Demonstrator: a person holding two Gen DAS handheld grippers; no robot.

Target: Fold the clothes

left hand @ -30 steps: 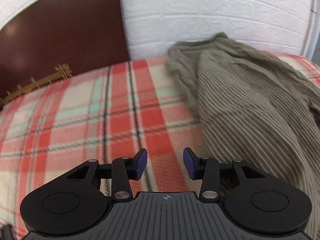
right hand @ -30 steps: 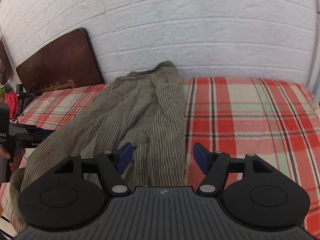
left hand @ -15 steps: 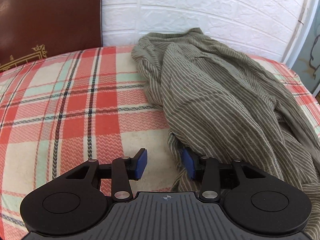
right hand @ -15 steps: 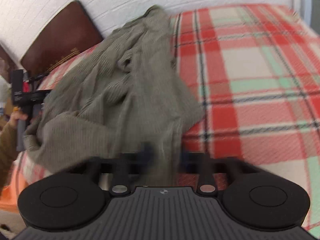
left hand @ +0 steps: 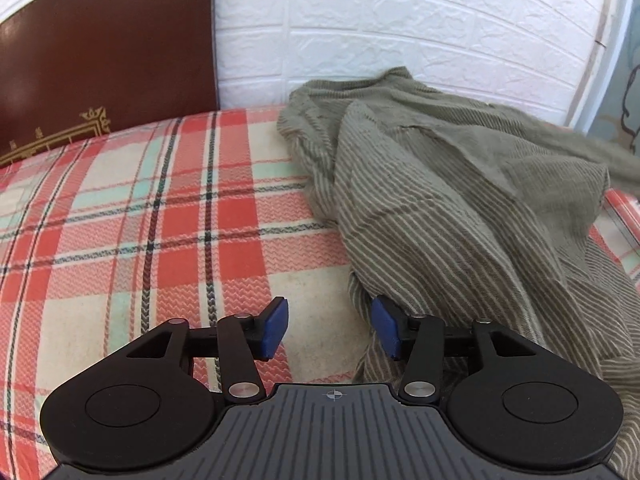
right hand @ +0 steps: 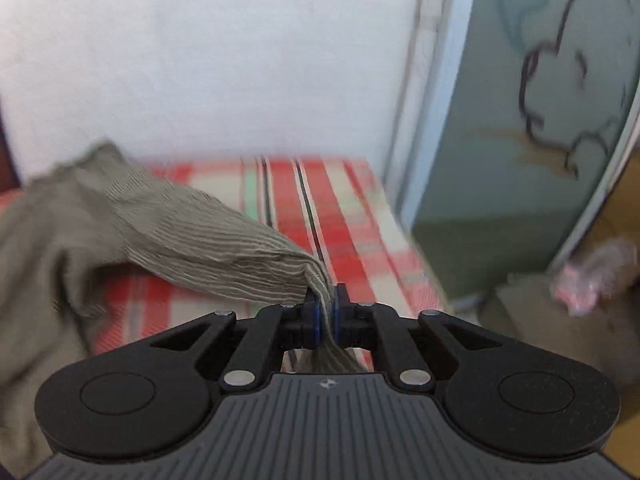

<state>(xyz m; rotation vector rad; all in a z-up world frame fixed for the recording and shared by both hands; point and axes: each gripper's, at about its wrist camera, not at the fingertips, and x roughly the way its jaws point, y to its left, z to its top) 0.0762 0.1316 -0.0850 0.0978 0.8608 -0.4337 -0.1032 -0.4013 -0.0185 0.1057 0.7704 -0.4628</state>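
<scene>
Right tool [right hand: 325,312] clamped on striped garment [right hand: 192,240] edge, lifted off plaid bed [right hand: 344,216]. Left tool [left hand: 330,330] wide apart, empty, beside garment. No legible writing.

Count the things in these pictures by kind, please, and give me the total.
Garment: 1
Plaid blanket: 1
Brown headboard: 1
Grippers, the left gripper open and the right gripper shut on the garment: 2
Total: 5
</scene>
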